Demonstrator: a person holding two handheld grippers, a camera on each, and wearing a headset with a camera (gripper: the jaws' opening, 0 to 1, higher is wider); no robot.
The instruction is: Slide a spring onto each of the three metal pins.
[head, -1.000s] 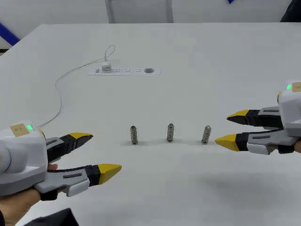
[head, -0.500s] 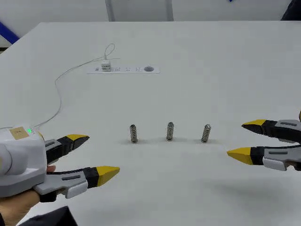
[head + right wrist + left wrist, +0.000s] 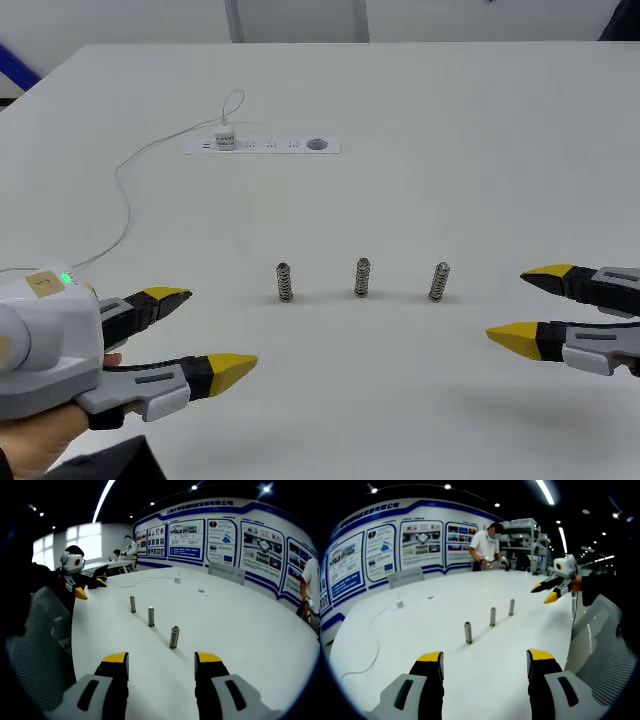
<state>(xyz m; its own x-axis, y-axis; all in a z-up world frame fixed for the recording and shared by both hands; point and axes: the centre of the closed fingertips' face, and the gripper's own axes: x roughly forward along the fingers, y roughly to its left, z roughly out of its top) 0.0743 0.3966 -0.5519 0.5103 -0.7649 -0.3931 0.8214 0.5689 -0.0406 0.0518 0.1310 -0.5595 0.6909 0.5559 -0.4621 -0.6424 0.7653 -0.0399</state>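
White table (image 3: pixel 450 120) beneath and ahead of both grippers, plain and flat.

Left gripper (image 3: pixel 215 328) held low over the near edge, gripped by a hand. Jaws spread wide, yellow tips bare, nothing between them. Same wide gap in the left gripper view.

Right gripper (image 3: pixel 508 305) opposite, tips pointing back toward the left one. Jaws likewise parted and empty, clear of the table's things.

Strip (image 3: pixel 262 147) lying flat, well ahead of both grippers, more to the left gripper's side. Small white plug (image 3: pixel 225 138) seated in the end nearer the left gripper.

Cable (image 3: pixel 125 200) looping up from the plug, then trailing back across the table toward the left gripper.

Between the two grippers, a little ahead of their tips: three springs upright in a row, apart from one another and touching no jaw.
- Left spring (image 3: pixel 285 283): ahead and right of the left gripper's tips.
- Mid spring (image 3: pixel 362 279): roughly midway between the grippers.
- Right spring (image 3: pixel 439 282): near the right gripper, to the left of its tips.

Pins inside the coils too small to make out.
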